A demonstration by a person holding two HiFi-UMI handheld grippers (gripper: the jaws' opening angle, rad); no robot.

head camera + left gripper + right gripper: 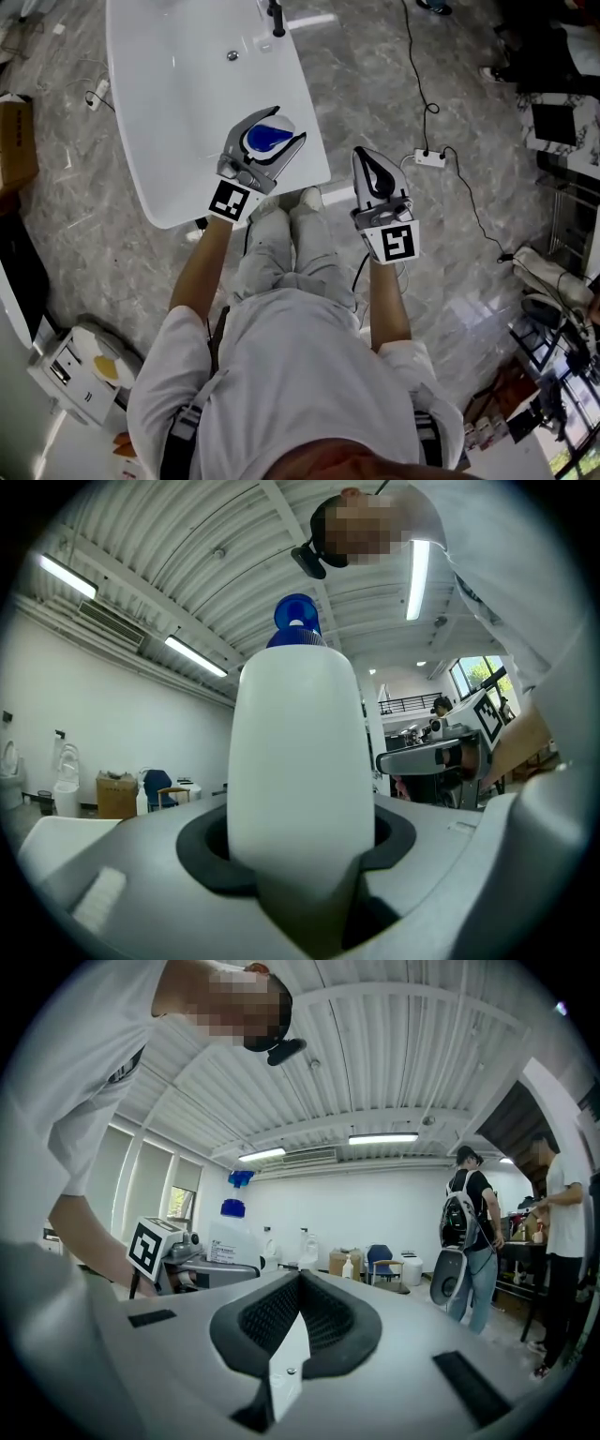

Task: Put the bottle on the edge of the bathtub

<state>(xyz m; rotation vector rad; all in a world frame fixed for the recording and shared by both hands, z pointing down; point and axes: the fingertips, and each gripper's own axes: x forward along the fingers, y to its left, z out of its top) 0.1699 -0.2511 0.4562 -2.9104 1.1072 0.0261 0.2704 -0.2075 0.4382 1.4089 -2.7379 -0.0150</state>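
In the head view, a white oval bathtub (pixel 169 112) fills the upper left of the frame on a grey marbled floor (pixel 394 75), with a round metal drain (pixel 232 55) and a black faucet (pixel 276 19) at the top. Left of centre, the left gripper (pixel 281 127) is clamped on a white plastic bottle with a blue cap (pixel 270 137). The bottle shows over the bathtub's lower right corner, close to the rim, but this view does not tell whether it touches the bathtub. Right of centre, the right gripper (pixel 364 157) has its 2 jaws pressed together and empty over the floor, beside the bathtub's corner. A white power strip (pixel 431 157) on a black cable lies at the right, and a brown cardboard box (pixel 17 141) sits at the left edge. In the left gripper view, the bottle (pixel 295 761) stands upright in mid frame between the 2 jaws of the left gripper (pixel 300 855), its body seated in the dark pads and its blue cap (pixel 297 621) towards the ribbed ceiling. The right gripper (pixel 412 758) shows at the right of the frame. In the right gripper view, the right gripper (pixel 298 1288) has its ribbed dark pads meeting along 1 line with nothing between them. At the left of the frame, the left gripper (pixel 216 1269) carries the bottle (pixel 230 1237). At the right, a person with a backpack (pixel 469 1232) stands well apart.
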